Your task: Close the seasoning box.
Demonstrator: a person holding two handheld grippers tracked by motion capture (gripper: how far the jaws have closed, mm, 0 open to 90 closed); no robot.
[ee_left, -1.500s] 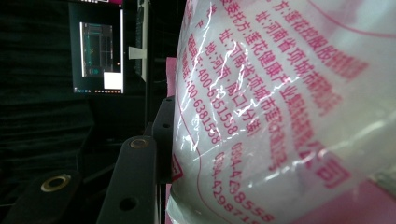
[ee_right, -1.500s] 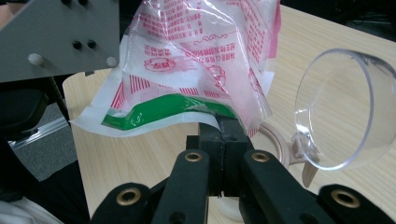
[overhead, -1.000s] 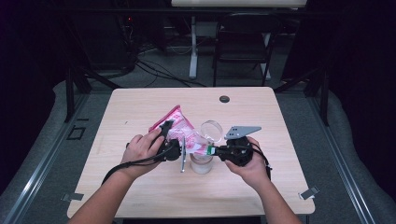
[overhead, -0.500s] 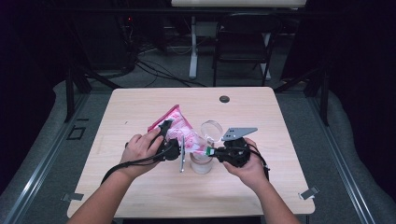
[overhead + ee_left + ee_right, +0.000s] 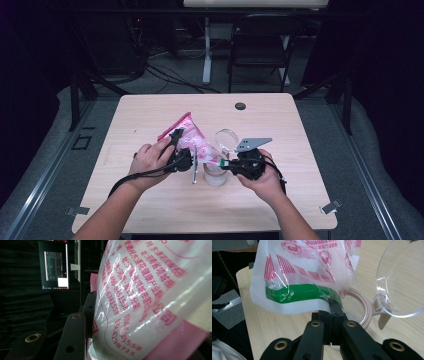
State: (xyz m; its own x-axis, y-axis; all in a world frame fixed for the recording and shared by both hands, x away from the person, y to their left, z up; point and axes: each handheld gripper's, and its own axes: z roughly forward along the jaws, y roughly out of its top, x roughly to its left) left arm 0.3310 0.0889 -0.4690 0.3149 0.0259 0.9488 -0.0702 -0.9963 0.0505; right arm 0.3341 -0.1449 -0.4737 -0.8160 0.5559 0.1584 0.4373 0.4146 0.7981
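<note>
A pink and white plastic bag point(image 5: 192, 136) with red print hangs tilted over a clear jar point(image 5: 216, 176) near the middle of the table. My left gripper point(image 5: 181, 150) is shut on the bag's body. In the left gripper view the bag point(image 5: 150, 302) presses against one black finger point(image 5: 72, 340). My right gripper point(image 5: 223, 163) is shut on the bag's lower edge. In the right gripper view its jaws pinch the white edge below the green stripe of the bag point(image 5: 307, 272), just above the jar's rim point(image 5: 365, 312). The jar's clear hinged lid point(image 5: 402, 277) stands open.
The wooden table point(image 5: 310, 190) has a small black round cap point(image 5: 240, 106) near its far edge. A dark chair point(image 5: 260, 45) and cables stand on the floor beyond the table. A lit screen point(image 5: 56, 270) shows in the dark background.
</note>
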